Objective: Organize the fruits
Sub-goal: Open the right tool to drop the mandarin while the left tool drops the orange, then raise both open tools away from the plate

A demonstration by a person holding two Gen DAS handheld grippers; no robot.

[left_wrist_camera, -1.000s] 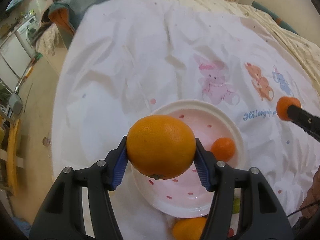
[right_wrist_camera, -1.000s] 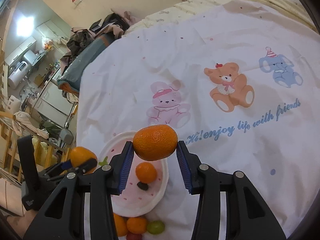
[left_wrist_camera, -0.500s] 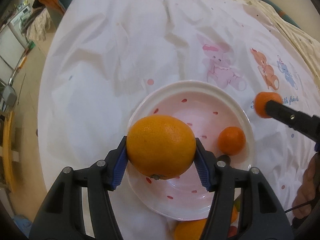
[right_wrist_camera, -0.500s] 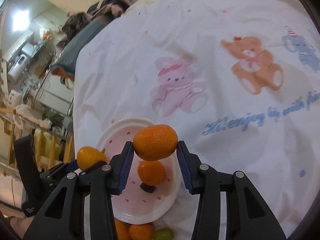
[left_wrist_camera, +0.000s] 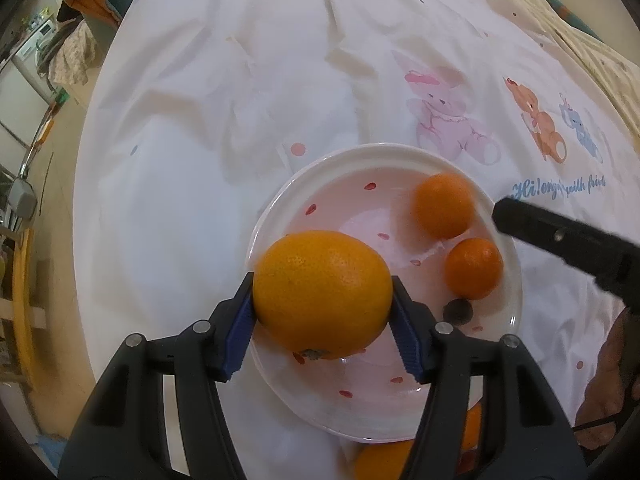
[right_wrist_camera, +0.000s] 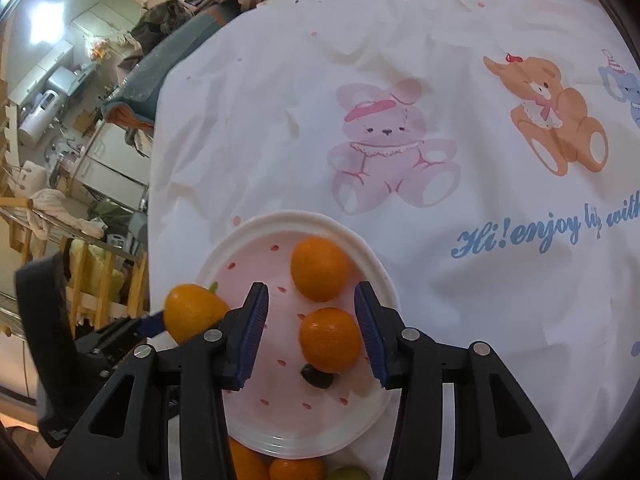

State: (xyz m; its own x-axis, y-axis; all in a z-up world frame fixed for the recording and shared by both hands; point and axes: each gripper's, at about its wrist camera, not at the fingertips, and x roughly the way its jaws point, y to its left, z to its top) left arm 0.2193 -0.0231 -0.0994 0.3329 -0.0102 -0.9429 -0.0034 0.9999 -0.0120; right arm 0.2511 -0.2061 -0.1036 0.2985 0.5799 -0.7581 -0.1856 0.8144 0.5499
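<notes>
Two tangerines lie beneath the opening, empty right gripper; only the left view shows the left gripper clasping an orange.

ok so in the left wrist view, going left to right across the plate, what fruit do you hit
large orange clamped in the left tool → blurred small mandarin by the white pink-speckled plate's far rim → small mandarin nearer the right rim

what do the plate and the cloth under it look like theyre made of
Plate: probably glazed ceramic, though melamine is possible. It is white with pink inside and red specks, glossy, with soft glare patches.
Cloth: a thin woven fabric, likely cotton or a blend. It is matte white, creased and rumpled, printed with cartoon bears and blue lettering.
</notes>
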